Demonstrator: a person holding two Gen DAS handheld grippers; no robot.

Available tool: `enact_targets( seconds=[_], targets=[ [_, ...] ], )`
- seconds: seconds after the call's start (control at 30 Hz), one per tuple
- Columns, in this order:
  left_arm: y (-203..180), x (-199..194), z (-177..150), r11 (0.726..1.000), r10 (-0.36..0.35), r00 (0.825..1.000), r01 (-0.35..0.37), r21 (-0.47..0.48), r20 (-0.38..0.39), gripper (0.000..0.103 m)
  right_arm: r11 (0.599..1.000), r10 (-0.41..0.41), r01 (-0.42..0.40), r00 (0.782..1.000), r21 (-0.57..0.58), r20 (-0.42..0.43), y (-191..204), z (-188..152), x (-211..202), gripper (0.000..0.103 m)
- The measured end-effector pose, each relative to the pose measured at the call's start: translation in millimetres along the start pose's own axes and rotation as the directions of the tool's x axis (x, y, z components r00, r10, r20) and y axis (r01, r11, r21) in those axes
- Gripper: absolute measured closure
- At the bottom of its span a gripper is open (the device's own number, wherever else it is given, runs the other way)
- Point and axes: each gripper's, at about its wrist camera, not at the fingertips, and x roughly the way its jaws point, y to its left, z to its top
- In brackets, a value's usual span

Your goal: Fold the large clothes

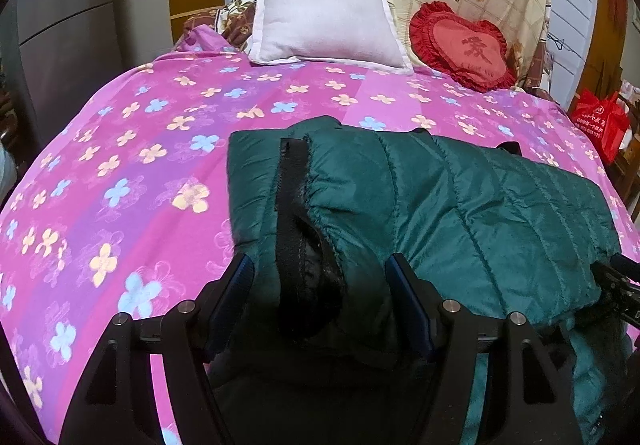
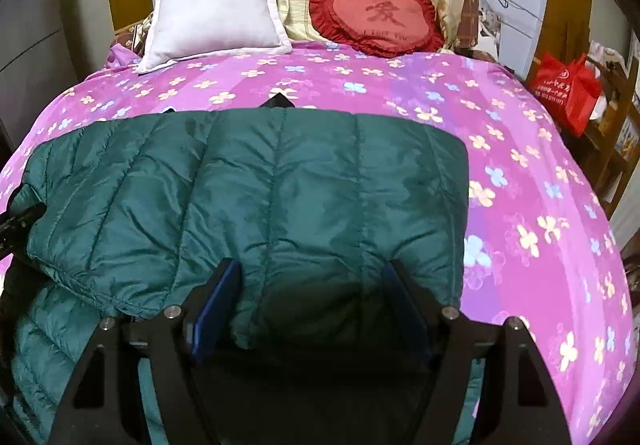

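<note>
Left gripper (image 1: 320, 273) and right gripper (image 2: 311, 279) look alike: matte black angular frames with triangular cut-outs, round silver screw heads (four on each), and fingers (image 1: 404, 293) faced with ribbed dark-blue pads.

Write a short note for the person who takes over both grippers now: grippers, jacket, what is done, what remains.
Left hand-held gripper: open, jaws on either side of the jacket's black-edged cuff, not clamped.
Right hand-held gripper: open, over the near edge of the jacket.
The green jacket lies on the pink bedsheet, near the front edge, already folded over itself into a rough rectangle; part hangs at the near side.
Left to do: probably tuck the cuff and finish the fold.
</note>
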Motion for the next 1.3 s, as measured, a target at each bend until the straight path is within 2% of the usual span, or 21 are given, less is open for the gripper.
enact_targets(
  seconds=[0.13, 0.4, 0.73, 1.3],
  targets=[
    [4.9, -17.5, -2.5, 1.0, -0.001, 1.0, 0.001, -0.017, 0.01, 0.052, 0.998, 0.047, -0.047, 0.999, 0.038, 0.006, -4.3, -3.3, -19.7, 0.025],
    [4.3, -51.8, -14.2, 1.0, 0.013, 0.999, -0.014, 0.012, 0.029, 0.052, 0.998, 0.047, -0.047, 0.999, 0.042, 0.006, -15.2, -24.4, -59.6, 0.022],
    [5.3, -84.8, -44.1, 0.999, 0.018, 0.999, -0.019, 0.035, 0.029, 0.052, 0.997, 0.057, -0.057, 0.998, 0.056, -0.01, -23.9, -58.7, -88.5, 0.022],
    [4.6, -114.0, -89.1, 0.999, 0.023, 1.0, -0.023, 0.047, 0.0, 0.052, 0.996, 0.073, -0.07, 0.996, 0.055, -0.045, -23.0, -115.3, -118.2, 0.019]
  ],
)
